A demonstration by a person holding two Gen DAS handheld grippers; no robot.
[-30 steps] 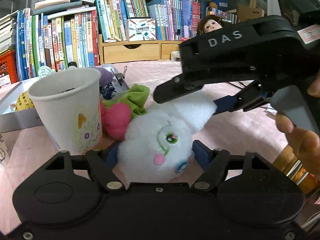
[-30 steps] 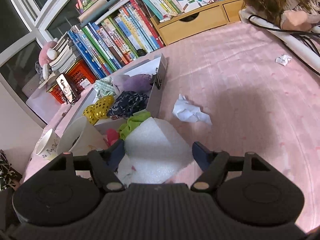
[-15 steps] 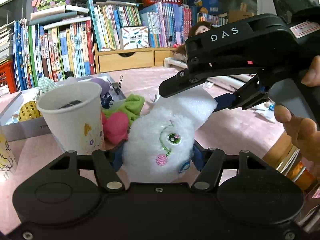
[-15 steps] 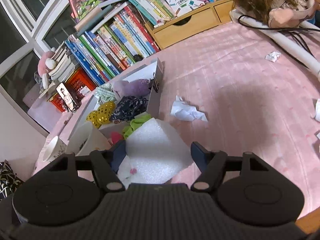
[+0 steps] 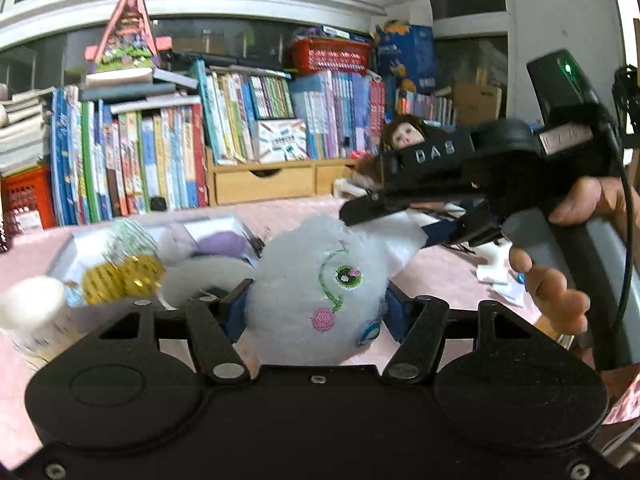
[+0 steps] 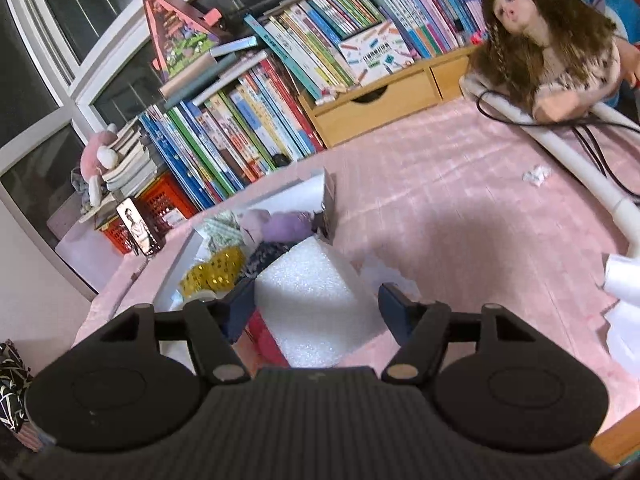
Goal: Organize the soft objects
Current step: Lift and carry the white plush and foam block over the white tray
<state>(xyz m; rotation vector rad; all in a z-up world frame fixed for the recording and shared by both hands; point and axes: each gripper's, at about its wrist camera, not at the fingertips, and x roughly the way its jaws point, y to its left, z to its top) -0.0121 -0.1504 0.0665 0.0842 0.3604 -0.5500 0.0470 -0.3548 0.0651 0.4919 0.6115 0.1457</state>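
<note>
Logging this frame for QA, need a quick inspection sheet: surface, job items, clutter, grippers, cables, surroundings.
Surface: pink table covering, paper scraps lying on it.
Job's things: white plush toy between the left fingers; white foam block between the right fingers; white box with purple, gold-dotted and dark soft items inside.
Clutter: crumpled paper, paper cup.
Grippers: left gripper shut on the plush; right gripper shut on the foam.
Cables: black cable beside the white tube.
Surroundings: books, wooden drawers, doll, red crate.
</note>
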